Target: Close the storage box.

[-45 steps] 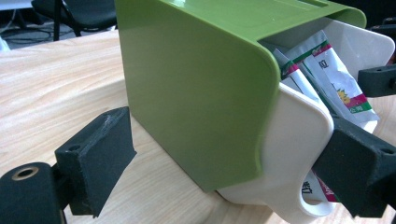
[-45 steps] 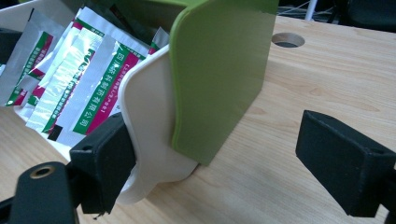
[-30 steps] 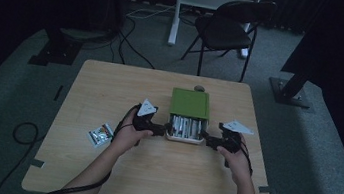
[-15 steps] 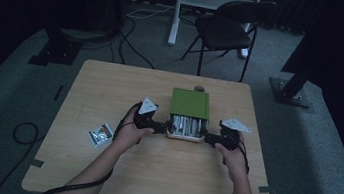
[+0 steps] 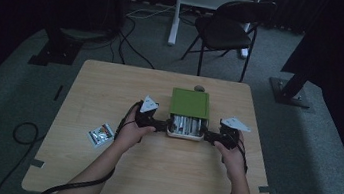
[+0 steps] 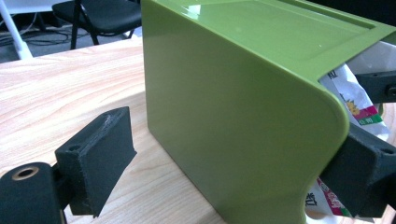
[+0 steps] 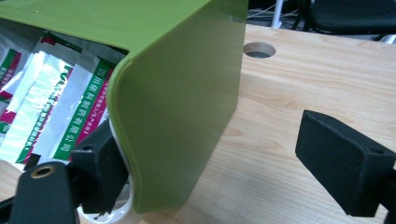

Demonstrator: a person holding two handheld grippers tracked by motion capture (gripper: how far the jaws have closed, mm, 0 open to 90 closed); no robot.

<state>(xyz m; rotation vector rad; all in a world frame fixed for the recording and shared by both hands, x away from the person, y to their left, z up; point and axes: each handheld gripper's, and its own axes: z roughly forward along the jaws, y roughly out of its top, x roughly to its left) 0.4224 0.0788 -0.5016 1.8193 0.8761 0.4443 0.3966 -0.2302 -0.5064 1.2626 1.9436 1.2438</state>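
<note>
My left claw (image 5: 161, 124) and right claw (image 5: 211, 137) flank the green box (image 5: 190, 103) mid-surface, both spread wide, gripping nothing. Uneven closing could tip it, I reckon, spilling its sachets (image 7: 56, 93).

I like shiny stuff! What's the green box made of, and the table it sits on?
The green box looks like smooth, glossy plastic: light glints off its top and its corners are rounded, as if moulded. The table looks like pale wood or a wood-look sheet, matt, with grain lines running across it; which one, I cannot tell.
</note>
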